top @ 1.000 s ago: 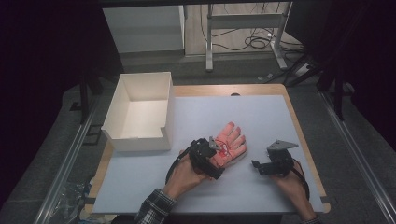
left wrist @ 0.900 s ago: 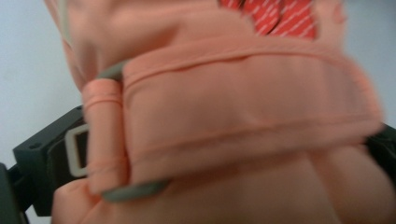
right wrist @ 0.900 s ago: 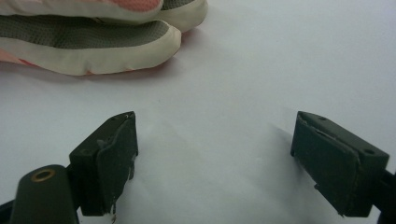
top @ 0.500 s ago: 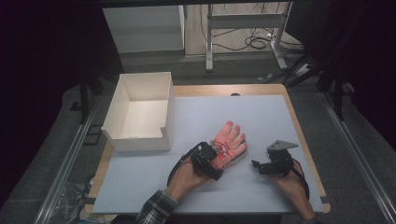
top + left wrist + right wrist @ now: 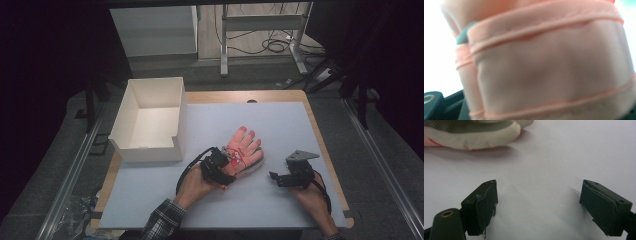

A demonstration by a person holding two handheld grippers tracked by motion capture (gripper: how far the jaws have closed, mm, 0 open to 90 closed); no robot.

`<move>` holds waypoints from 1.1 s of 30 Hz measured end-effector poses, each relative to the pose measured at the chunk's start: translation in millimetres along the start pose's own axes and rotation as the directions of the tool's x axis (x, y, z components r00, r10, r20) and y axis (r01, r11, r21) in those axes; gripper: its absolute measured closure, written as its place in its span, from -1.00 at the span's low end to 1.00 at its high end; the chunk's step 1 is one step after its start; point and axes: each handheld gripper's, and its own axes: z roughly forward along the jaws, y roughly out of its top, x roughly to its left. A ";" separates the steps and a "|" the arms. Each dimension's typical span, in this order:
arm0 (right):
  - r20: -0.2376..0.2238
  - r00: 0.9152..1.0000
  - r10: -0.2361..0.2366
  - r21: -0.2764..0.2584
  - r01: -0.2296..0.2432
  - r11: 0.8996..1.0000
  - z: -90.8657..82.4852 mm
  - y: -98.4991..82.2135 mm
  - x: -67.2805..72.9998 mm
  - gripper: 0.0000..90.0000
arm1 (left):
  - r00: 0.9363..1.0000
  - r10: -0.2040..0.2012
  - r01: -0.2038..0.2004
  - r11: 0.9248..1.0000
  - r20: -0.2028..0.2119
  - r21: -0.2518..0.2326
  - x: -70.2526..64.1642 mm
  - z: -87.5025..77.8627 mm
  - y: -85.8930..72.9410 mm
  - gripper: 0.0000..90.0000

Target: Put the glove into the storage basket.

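Pink glove [image 5: 243,150]: lying flat on the white table cover [image 5: 280,125], roughly mid-table, fingers pointing away from the person and slightly toward the far right. Cuff end nearest the person; pale underside edge visible along the right side. In the left gripper view, pink banded cuff fabric [image 5: 549,67] pressed up close to the camera, blurred.

Left gripper [image 5: 218,167]: placed at the cuff end of the glove, held in the left hand [image 5: 192,187]. Jaws just closed from fully spread, now pinching the glove cuff, with the fabric between them.

Right gripper [image 5: 292,176]: held in the right hand [image 5: 312,197], low over the table cover, to the right of the glove and apart from it. Jaws spread wide, nothing between them but bare cover, as seen in the right gripper view [image 5: 539,207]. Glove edge [image 5: 471,132] visible at the upper left of that view, well clear of the jaws.

White box [image 5: 150,120]: open-topped, standing at the far left of the table, left of the glove and apart from it. Low notch in the near right wall. Interior bare.

Table edge [image 5: 320,135]: wooden rim showing around the white cover.
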 end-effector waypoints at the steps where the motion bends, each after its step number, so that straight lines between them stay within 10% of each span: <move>1: 0.000 1.000 0.000 0.000 0.000 1.000 0.0 0.0 0.0 -0.67 | 1.000 -0.001 0.001 1.000 -0.008 -0.005 0.1 -0.9 1.1 -0.03; 33: -0.003 1.000 0.002 -0.001 -0.002 1.000 -0.1 -0.4 0.2 -0.67 | 0.987 -0.083 0.075 0.995 -0.135 -0.063 35.6 -58.7 47.9 -0.04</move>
